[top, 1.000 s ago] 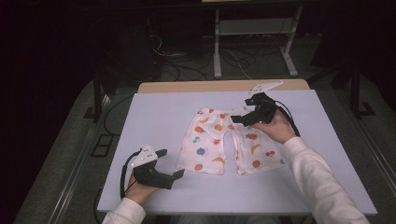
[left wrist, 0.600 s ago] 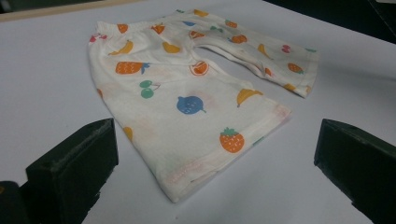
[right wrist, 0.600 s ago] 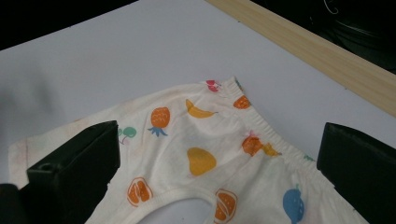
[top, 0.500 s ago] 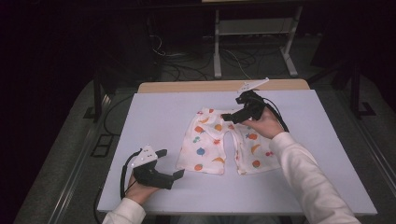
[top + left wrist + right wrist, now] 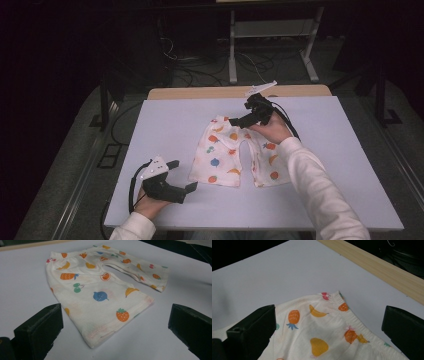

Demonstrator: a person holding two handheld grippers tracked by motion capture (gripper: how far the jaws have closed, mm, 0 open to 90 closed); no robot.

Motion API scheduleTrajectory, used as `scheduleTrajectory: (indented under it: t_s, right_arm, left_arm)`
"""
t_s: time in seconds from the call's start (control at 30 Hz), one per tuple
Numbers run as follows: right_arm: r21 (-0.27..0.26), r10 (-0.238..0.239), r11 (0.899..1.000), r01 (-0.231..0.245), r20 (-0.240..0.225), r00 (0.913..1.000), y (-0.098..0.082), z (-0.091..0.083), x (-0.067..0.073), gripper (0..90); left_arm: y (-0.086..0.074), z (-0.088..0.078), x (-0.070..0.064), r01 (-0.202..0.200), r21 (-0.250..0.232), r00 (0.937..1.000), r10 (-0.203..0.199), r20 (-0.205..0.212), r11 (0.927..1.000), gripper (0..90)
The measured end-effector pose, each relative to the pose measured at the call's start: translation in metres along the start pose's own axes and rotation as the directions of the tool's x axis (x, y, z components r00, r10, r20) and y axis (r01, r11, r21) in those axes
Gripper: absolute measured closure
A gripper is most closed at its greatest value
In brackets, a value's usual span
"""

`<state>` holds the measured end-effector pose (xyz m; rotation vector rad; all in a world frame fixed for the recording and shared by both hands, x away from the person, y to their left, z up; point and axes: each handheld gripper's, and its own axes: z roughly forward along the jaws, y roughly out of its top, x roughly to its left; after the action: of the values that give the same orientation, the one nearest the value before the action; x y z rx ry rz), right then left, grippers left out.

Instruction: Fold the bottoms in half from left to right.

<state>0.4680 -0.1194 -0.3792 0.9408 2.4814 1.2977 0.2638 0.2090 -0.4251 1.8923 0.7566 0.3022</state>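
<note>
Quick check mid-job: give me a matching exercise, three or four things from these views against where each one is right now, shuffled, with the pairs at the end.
1. left gripper
2. right gripper
3. fruit-print shorts
4. wooden strip

a. along the table's far edge
b. open, over the waistband
c. spread flat mid-table
d. open, near a leg hem, by the table's near edge

Pairs: 1-d, 2-b, 3-c, 4-a
</note>
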Motion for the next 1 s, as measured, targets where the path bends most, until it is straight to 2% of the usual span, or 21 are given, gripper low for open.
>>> scheduleTrajectory:
  t_s: [0.53,1.0]
  right_arm:
    - [-0.006,0.013,1.0,-0.013,0.019,0.9997,0.01,0.033,-0.003,0.0]
    - [-0.013,0.048,0.999,-0.047,0.036,0.9982,0.017,0.066,-0.006,0.0]
  left_arm:
    - [0.0,0.0,0.0,0.008,0.001,1.0,-0.008,0.002,1.0,0.0]
    - [-0.001,0.0,0.001,0.014,-0.006,0.9999,-0.014,0.006,0.9999,0.0]
